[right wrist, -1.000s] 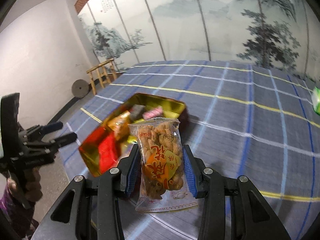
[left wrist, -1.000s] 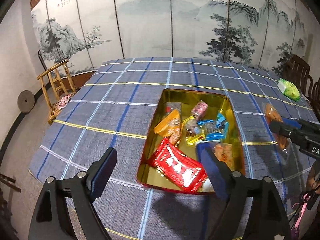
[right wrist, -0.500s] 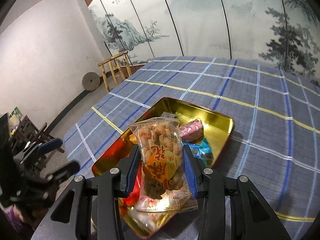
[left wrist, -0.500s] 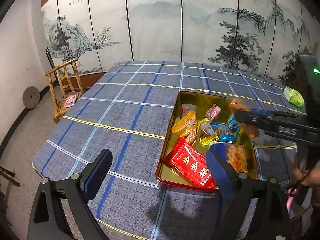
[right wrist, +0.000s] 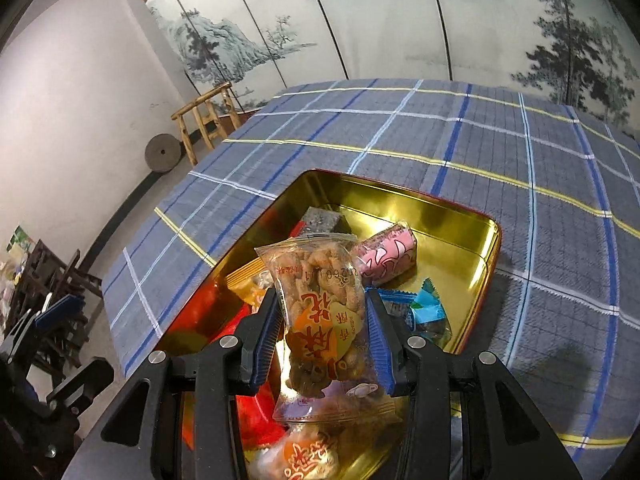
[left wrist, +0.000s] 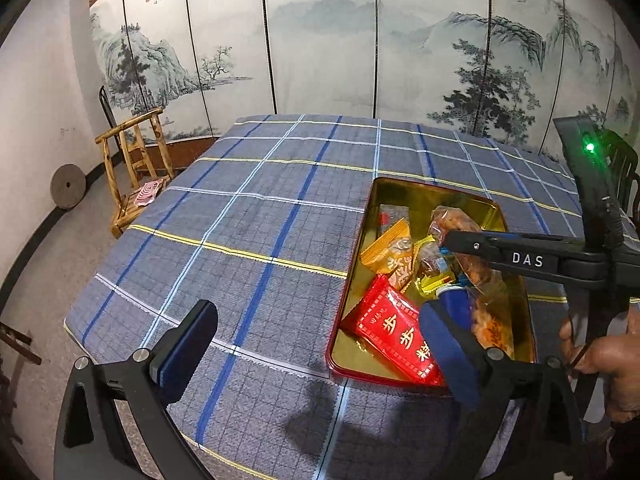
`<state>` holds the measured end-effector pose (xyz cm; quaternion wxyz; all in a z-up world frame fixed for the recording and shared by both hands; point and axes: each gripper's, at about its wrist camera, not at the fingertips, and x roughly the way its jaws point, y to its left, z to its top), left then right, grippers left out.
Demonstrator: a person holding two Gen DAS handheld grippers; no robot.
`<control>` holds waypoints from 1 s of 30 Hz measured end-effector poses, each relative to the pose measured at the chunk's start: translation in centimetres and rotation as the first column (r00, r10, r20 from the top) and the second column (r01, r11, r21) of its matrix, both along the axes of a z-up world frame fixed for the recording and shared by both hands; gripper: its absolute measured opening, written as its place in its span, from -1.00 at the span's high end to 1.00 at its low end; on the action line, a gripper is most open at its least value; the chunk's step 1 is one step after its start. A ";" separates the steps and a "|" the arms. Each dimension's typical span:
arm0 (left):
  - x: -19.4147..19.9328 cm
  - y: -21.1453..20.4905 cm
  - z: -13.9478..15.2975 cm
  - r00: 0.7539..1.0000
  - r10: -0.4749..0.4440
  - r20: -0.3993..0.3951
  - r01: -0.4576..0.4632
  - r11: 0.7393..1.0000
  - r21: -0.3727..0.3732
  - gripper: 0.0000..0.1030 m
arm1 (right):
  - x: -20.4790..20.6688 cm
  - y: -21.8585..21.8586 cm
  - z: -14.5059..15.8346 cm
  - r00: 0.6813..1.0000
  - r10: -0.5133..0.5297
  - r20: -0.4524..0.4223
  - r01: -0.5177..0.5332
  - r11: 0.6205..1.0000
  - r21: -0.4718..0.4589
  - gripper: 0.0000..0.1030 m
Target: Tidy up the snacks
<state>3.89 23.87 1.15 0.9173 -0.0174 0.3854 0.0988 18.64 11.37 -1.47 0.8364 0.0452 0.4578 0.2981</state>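
Observation:
A gold tin with a red outside (left wrist: pixel 436 192) (right wrist: pixel 400 192) sits on the plaid tablecloth and holds several snacks. Among them are a red packet (left wrist: pixel 394 332), an orange packet (left wrist: pixel 390 248), a pink packet (right wrist: pixel 390 252) and a blue candy (right wrist: pixel 428 308). My right gripper (right wrist: pixel 324 332) is shut on a clear bag of fried snack (right wrist: pixel 320 280) and hangs it over the tin's middle. The left wrist view shows that bag (left wrist: pixel 452 220) from the side. My left gripper (left wrist: pixel 320 352) hovers at the tin's near left corner, its jaws opening, nothing held between them.
The blue plaid tablecloth (left wrist: pixel 248 216) covers the whole table. A wooden chair (left wrist: pixel 136 168) and a stone wheel (left wrist: pixel 68 186) stand on the floor at the left. A painted folding screen (left wrist: pixel 320 40) runs behind. A person's hand (left wrist: pixel 608 360) grips the right tool.
My right gripper carried the clear bag from beside the tin to over its middle and came lower. My left gripper's jaws spread wider and the tin slid rightward in its view.

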 end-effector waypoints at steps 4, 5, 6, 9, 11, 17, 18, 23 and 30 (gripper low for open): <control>0.4 0.0 0.0 1.000 -0.002 0.002 0.001 1.000 0.013 -0.93 | 0.4 0.3 -0.4 1.000 -0.006 -0.016 0.006 1.000 -0.001 0.17; 0.4 0.0 0.0 1.000 -0.003 0.004 0.003 1.000 0.014 -0.93 | 0.5 0.4 -0.5 1.000 -0.009 -0.019 0.009 1.000 -0.002 0.17; 0.5 -0.1 -0.1 1.000 -0.003 0.005 0.003 1.000 0.016 -0.93 | 0.6 0.5 -0.6 1.000 -0.013 -0.022 0.013 1.000 -0.001 0.16; 0.7 -0.2 -0.3 1.000 -0.004 0.002 0.004 1.000 0.020 -0.93 | 0.8 0.6 -0.7 0.999 -0.021 -0.037 0.021 1.000 0.011 0.16; 0.8 -0.2 -0.4 1.000 -0.003 0.002 0.003 1.000 0.019 -0.94 | 1.0 0.7 -0.9 0.999 -0.030 -0.045 0.031 0.999 0.010 0.16; 1.2 0.0 -0.7 1.000 0.002 -0.003 -0.002 1.000 0.018 -0.94 | 1.1 0.5 -1.1 0.998 -0.038 -0.047 0.040 0.999 0.031 0.16; 1.2 0.0 -0.8 1.000 0.003 -0.003 -0.003 1.000 0.016 -0.94 | 1.1 0.5 -1.0 0.998 -0.039 -0.042 0.041 0.999 0.034 0.15; 1.2 0.1 -0.9 1.000 0.007 0.002 -0.008 1.000 0.017 -0.94 | 0.8 0.4 -0.7 0.999 -0.044 -0.019 0.045 0.998 0.040 0.11; 0.8 -0.4 -0.5 0.999 0.011 0.039 -0.013 0.999 0.048 -0.94 | -2.1 0.3 2.0 0.991 -0.050 0.123 0.046 0.998 0.038 -0.20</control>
